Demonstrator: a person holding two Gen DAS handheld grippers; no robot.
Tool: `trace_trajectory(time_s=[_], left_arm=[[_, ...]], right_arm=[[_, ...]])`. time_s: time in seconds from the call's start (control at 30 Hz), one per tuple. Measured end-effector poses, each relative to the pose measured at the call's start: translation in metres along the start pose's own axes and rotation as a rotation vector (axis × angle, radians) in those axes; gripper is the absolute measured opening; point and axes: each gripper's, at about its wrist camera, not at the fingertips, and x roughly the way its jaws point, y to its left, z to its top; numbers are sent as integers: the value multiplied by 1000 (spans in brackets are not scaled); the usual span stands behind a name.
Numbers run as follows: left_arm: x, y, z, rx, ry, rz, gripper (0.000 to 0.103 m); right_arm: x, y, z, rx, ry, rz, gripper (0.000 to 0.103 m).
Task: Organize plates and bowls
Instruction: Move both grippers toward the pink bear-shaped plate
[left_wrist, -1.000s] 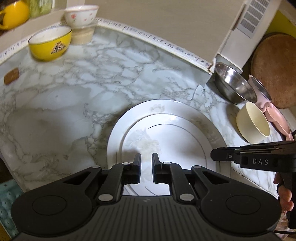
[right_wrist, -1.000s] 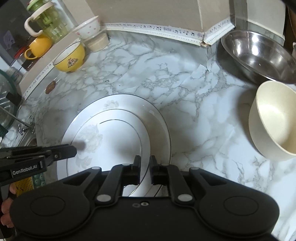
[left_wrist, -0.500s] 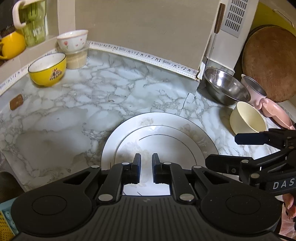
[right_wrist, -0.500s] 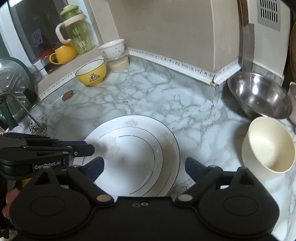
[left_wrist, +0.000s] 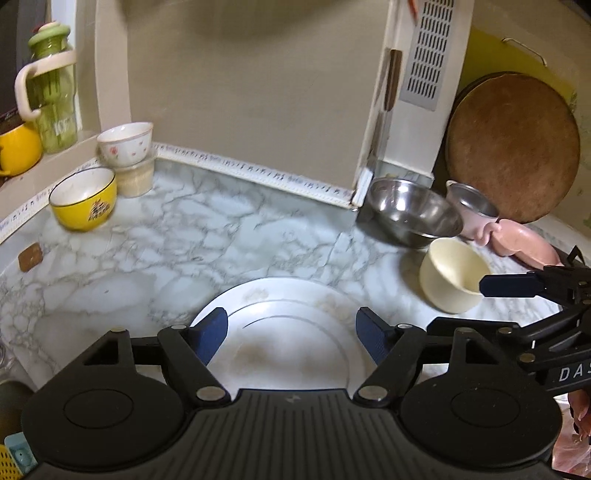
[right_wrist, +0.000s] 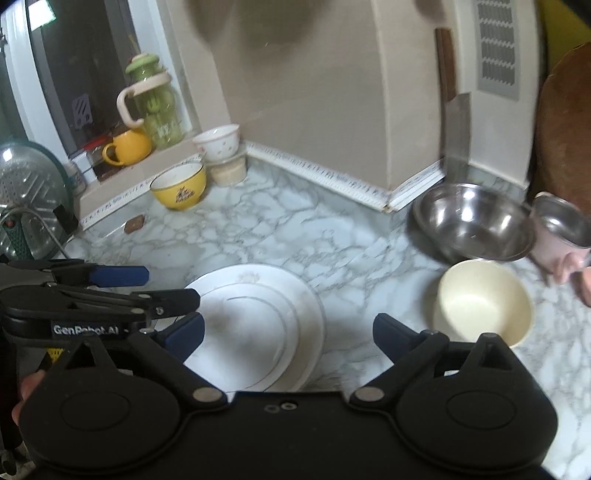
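Left gripper (left_wrist: 291, 334) released, blue pads spread wide, hovering above the near edge of the stacked plates (left_wrist: 288, 306), holding nothing. Plates flat on the marbled surface (left_wrist: 184, 236), smaller one nested on the larger, at near centre. Cream bowl (left_wrist: 452, 277) upright to the right of the plates, apart from them. Steel bowl (left_wrist: 413, 214) just behind the cream bowl, tucked at the wall corner. Pink-handled pot (left_wrist: 476, 210) to its right, in front of a round brown board (left_wrist: 513, 147) leaning on the wall. Yellow bowl (left_wrist: 83, 199) far left on the surface; white flowered bowl (left_wrist: 125, 142) behind it, sitting atop a small tub (left_wrist: 135, 177). Right gripper (left_wrist: 517, 306) entering from the right edge, one blue tip overlapping the cream bowl's rim in view; touching or not, cannot tell.

Right gripper (right_wrist: 288, 332) likewise released, pads wide apart, empty, above the gap between the stacked plates (right_wrist: 258, 317) at left and the cream bowl (right_wrist: 484, 299) at right. Steel bowl (right_wrist: 472, 221) beyond the cream bowl. Yellow bowl (right_wrist: 179, 186) far left near the sill; white flowered bowl (right_wrist: 218, 142) behind it. Yellow mug (right_wrist: 127, 147) and green bottle (right_wrist: 153, 103) up on the sill. Left gripper (right_wrist: 147, 286) reaching in from the left, tips over the plates' left rim.
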Motion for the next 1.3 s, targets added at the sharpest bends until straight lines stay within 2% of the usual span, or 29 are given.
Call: trace_trajectory(time_s=[0.33,0.4,0.47,0.53,0.6,0.73,1.07,1.3], left_arm=[[6,-51,26,28,-58,-58,80],[10,-65,32,25,-70,-88,84],[16,-83,38,43,-82,-110,96],[21,-103,43,77,-97,-121,103],[26,-125,48,115,-101,-141,103],[43,-167,57,188,-88,-178,103],[93,-264,71,294,-46,-259,103],[136,-319,71,310,45,-287,103]], right_arm=[[-49,-43,-2,14,-98,-128,103],[-56,-56,-2,29,-105,-154,103],[-63,-70,-3,38,-114,-187,103],[-70,-84,-4,48,-122,-220,103],[-78,-99,-7,61,-128,-251,103],[-92,-133,-12,102,-131,-304,103],[-123,-221,-29,197,-132,-419,103],[-131,-279,-43,253,-109,-517,101]])
